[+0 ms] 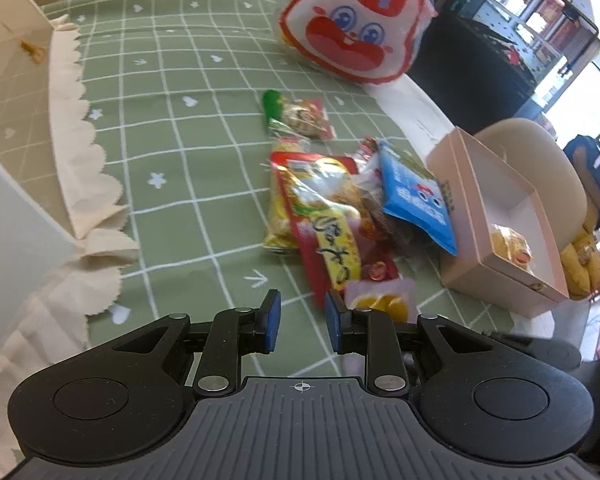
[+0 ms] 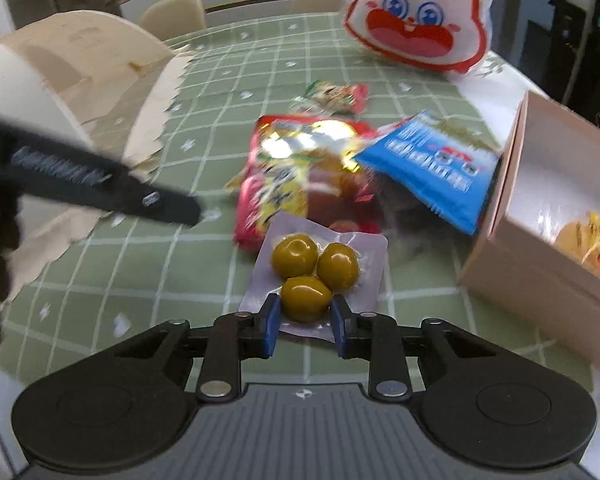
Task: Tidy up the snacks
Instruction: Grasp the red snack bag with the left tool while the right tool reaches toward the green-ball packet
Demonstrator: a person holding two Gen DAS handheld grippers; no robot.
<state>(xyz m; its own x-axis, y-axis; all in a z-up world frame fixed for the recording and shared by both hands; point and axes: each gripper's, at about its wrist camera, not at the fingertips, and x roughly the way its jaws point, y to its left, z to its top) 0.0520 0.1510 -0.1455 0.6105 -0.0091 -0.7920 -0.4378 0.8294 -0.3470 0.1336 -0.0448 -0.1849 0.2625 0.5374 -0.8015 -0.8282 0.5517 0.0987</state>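
Observation:
A clear pack of three green olives (image 2: 316, 268) lies on the green checked tablecloth (image 2: 148, 280). My right gripper (image 2: 304, 320) is shut on the pack, its blue pads pressing either side of the nearest olive. The same pack (image 1: 380, 300) shows just right of my left gripper (image 1: 300, 320), whose pads stand a little apart over bare cloth with nothing between them. Beyond lie a red and yellow snack bag (image 1: 324, 208) (image 2: 284, 176), a blue packet (image 1: 416, 196) (image 2: 432, 164) and a small green and red packet (image 1: 300, 116) (image 2: 336, 98).
An open pink box (image 1: 500, 200) (image 2: 500, 260) on the right holds a yellow snack (image 1: 510, 244) (image 2: 592, 248). A big rabbit-face bag (image 1: 352, 28) (image 2: 416, 12) stands at the back. A wooden case with a cream scalloped cloth (image 1: 76, 160) (image 2: 72, 60) fills the left.

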